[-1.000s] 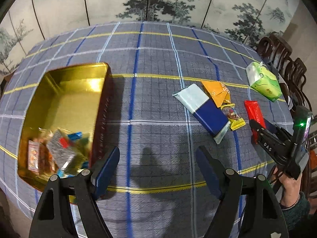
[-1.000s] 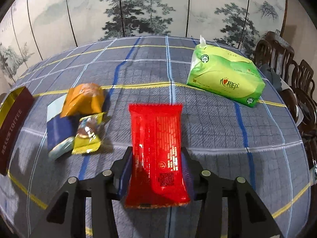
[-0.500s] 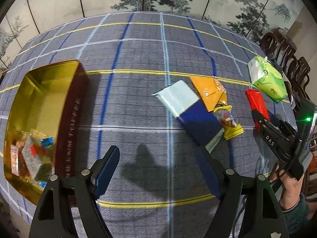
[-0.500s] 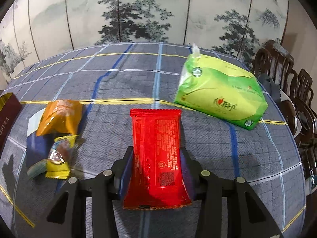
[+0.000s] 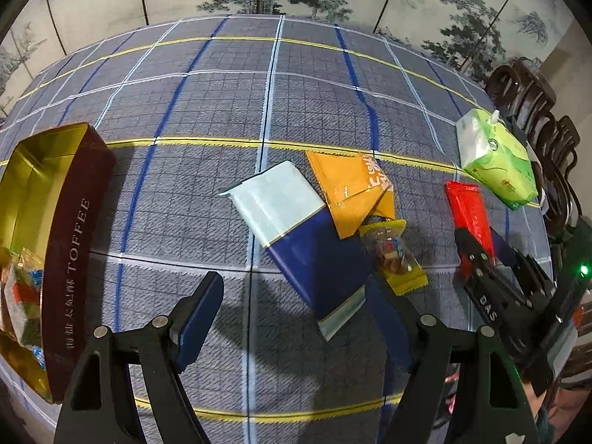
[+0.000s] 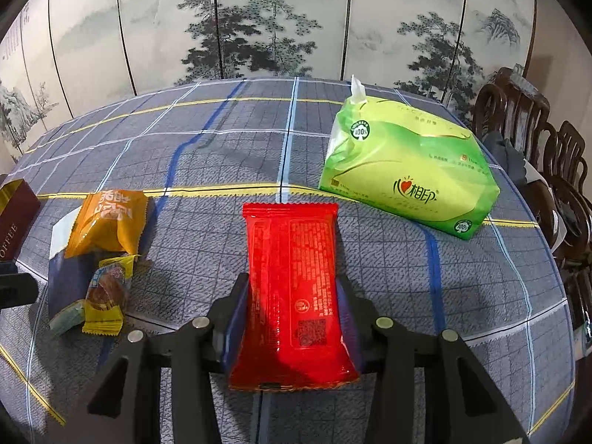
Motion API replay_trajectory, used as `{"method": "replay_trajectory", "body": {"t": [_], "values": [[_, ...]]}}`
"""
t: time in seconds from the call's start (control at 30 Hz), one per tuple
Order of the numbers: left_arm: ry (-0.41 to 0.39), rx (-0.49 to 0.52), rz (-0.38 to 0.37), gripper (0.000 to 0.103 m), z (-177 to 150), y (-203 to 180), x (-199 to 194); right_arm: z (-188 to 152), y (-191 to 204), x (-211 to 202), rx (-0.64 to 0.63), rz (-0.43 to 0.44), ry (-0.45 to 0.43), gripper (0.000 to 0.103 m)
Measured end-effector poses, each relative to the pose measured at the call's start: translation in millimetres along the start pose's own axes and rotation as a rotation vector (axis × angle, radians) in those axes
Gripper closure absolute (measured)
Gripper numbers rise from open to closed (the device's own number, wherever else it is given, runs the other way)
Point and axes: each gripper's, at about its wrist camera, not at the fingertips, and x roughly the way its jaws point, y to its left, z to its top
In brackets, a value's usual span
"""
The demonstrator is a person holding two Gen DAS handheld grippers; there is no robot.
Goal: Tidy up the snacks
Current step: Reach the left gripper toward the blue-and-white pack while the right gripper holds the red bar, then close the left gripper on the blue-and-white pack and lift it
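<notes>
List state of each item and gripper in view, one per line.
Toffee tin: open, no lid on, some snacks inside.
Red packet: sealed, clamped in right gripper.
Left gripper: open, empty, above the blue pouch.
Blue pouch: flat on cloth.
Orange packet: overlapping the pouch.
Yellow candy: wrapped, on cloth.
Tissue pack: open, a tissue sticking out.

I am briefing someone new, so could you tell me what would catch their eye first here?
First, the bright red foil snack packet clamped in the right gripper near the table's front edge. Behind it lies the lime-green plastic tissue pack, and at far left stands the open gold-lined maroon toffee tin.
</notes>
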Motion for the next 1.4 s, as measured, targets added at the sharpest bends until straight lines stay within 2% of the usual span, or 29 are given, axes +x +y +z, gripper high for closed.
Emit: {"method": "replay_trajectory", "body": {"t": [0.17,0.6,0.73,1.13,1.4], "values": [[0.012,-0.028,0.003,0.029,7.8,-8.8,12.5,-0.3,0.4,0.5,0.002,0.004,0.000,0.057],[0.041,0.048,0.057,0.029,12.4,-24.5,34.5,-1.4,0.1,-0.1,0.003,0.005,0.000,0.056],[0.057,0.044,0.037,0.028,13.7,-19.0,38.0,-1.5,0.2,-0.2,0.003,0.005,0.000,0.056],[0.094,0.080,0.054,0.030,4.2,14.9,28.6,-1.5,-0.1,-0.5,0.003,0.005,0.000,0.055],[0.083,0.061,0.044,0.032,10.9,10.5,28.0,-1.5,-0.5,-0.6,0.003,0.006,0.000,0.055]]}}
